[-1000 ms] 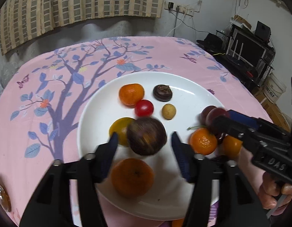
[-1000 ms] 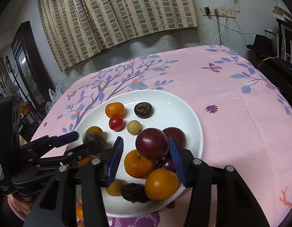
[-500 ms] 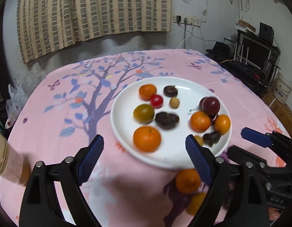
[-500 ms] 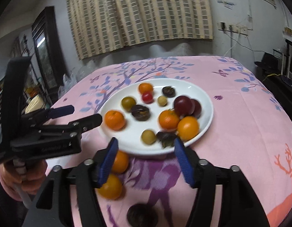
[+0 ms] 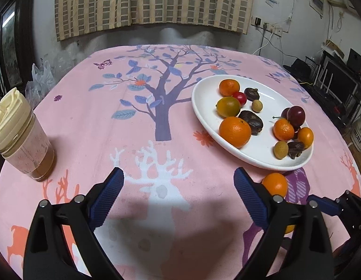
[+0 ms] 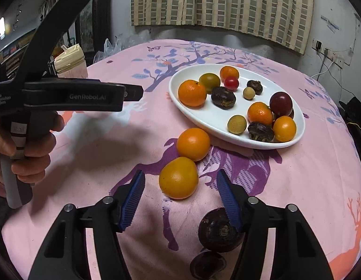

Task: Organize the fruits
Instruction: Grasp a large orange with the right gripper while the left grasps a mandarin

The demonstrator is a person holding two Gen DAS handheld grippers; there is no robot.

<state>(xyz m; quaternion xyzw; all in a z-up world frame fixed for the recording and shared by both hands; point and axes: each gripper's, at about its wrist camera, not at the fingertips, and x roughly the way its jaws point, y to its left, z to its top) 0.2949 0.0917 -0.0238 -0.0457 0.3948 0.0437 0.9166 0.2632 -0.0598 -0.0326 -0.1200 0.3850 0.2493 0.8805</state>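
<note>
We see the table [image 5: 91, 121], under a pink cloth with a blue tree and white and orange deer, filling both views. On it the white plate [image 6: 180, 103] lies at right of centre in the right wrist view and at the right in the left wrist view, its rim [image 5: 199, 107] bare on the near left side.

Our left gripper [image 5: 178, 196] sits at the bottom of its own frame, jaws wide apart and opening, with only bare cloth between them. In the right wrist view it crosses the left of the frame, held in a hand [image 6: 28, 154]. Our right gripper [image 6: 180, 197] sits at the bottom centre of its frame, jaws apart and closing, pressing on nothing; a yellow-orange fruit [image 6: 178, 178] lies on the cloth just beyond the tips.

A jar [image 5: 21, 140] with a cream lid stands at the left edge of the left wrist view.

The fruits mostly lie on the plate: a big orange [image 6: 192, 93] at its near left, a dark red plum [image 6: 280, 101] at the right, smaller oranges, a green-yellow fruit [image 6: 209, 82], dark wrinkled ones, a red tomato [image 6: 231, 82] and pale round ones. Off the plate, an orange [image 6: 193, 144] rests near the rim, touching the yellow-orange fruit. A dark purple fruit [image 6: 217, 232] lies at the lower right, partly behind the right finger; another dark thing below it is perhaps fruit too.
</note>
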